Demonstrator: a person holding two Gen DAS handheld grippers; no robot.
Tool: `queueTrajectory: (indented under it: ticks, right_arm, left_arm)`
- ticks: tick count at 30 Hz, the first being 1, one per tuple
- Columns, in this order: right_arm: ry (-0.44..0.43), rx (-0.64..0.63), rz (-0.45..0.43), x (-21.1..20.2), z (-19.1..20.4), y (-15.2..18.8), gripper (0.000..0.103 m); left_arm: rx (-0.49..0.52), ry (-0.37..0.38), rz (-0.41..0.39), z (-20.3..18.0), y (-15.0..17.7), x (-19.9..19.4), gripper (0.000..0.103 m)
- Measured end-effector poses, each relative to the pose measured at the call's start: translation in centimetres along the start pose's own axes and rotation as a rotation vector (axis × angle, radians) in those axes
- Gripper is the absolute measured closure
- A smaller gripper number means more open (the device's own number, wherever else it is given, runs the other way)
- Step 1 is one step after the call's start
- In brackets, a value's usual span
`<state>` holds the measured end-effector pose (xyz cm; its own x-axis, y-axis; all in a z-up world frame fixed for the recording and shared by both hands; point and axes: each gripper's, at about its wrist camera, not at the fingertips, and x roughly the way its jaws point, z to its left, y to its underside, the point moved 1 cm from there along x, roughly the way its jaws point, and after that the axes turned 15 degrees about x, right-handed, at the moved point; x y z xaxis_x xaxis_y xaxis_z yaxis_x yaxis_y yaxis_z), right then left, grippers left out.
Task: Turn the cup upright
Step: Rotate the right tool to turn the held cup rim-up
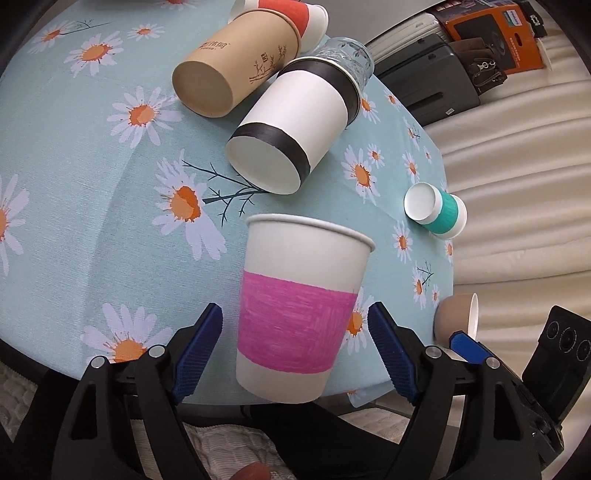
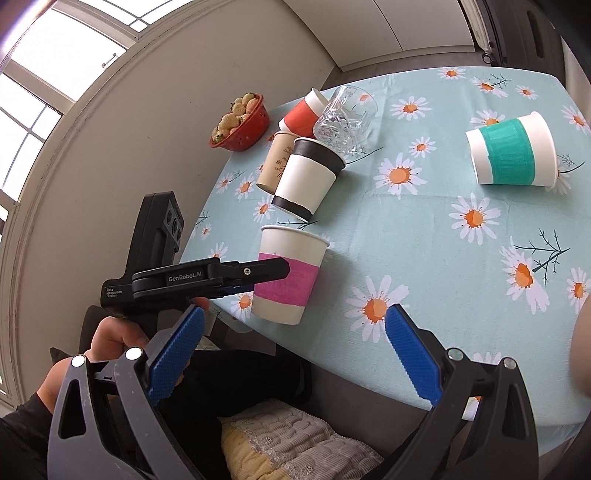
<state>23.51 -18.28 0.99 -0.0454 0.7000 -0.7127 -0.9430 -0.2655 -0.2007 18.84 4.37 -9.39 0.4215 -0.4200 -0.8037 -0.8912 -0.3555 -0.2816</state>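
A white paper cup with a pink band (image 1: 295,314) stands upright at the near edge of the daisy tablecloth (image 1: 92,184); it also shows in the right wrist view (image 2: 286,275). My left gripper (image 1: 295,347) is open, its blue pads apart on either side of the cup with a gap on each side. In the right wrist view the left gripper (image 2: 273,273) reaches the cup from the left. My right gripper (image 2: 293,347) is open and empty, just off the table's near edge.
Several cups lie on their sides: black-banded (image 1: 295,125), tan (image 1: 232,66), red (image 1: 295,14), teal (image 1: 436,210), and a brown one (image 1: 458,317) at the edge. A cut glass (image 2: 345,118) lies by them. A red bowl of strawberries (image 2: 240,123) sits at the far corner.
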Motion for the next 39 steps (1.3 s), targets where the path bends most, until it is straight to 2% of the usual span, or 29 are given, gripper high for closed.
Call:
queueTrajectory:
  ticks: [3, 10, 15, 23, 27, 31, 36, 39]
  right_arm:
    - [0.006, -0.016, 0.007, 0.3, 0.3, -0.1, 0.006]
    - [-0.009, 0.015, 0.013, 0.6, 0.6, -0.4, 0.006]
    - [-0.008, 0.103, 0.022, 1.2, -0.5, -0.8, 0.006]
    - [0.018, 0.274, 0.060, 4.2, -2.2, -2.1, 0.017]
    - [0.075, 0.289, 0.076, 6.0, -1.1, -2.7, 0.017]
    - [0.189, 0.259, 0.096, 8.7, 0.4, -3.1, 0.017]
    - [0.245, 0.251, 0.123, 11.2, 1.3, -3.6, 0.018]
    - [0.267, 0.259, 0.141, 12.2, 1.4, -3.7, 0.026]
  left_arm:
    - [0.047, -0.013, -0.019, -0.6, -0.2, -0.4, 0.018]
    - [0.084, 0.006, -0.048, -1.1, -0.1, -2.4, 0.018]
    - [0.085, 0.034, -0.091, -0.6, 0.8, -4.9, 0.018]
    - [0.052, 0.112, -0.126, 0.7, 4.1, -7.7, 0.018]
    - [0.032, 0.160, -0.131, 1.3, 5.7, -8.0, 0.018]
    - [0.052, 0.168, -0.143, 1.5, 6.8, -7.8, 0.018]
    - [0.070, 0.183, -0.158, 1.8, 7.6, -7.9, 0.018]
    - [0.084, 0.186, -0.170, 1.8, 8.1, -8.2, 0.018]
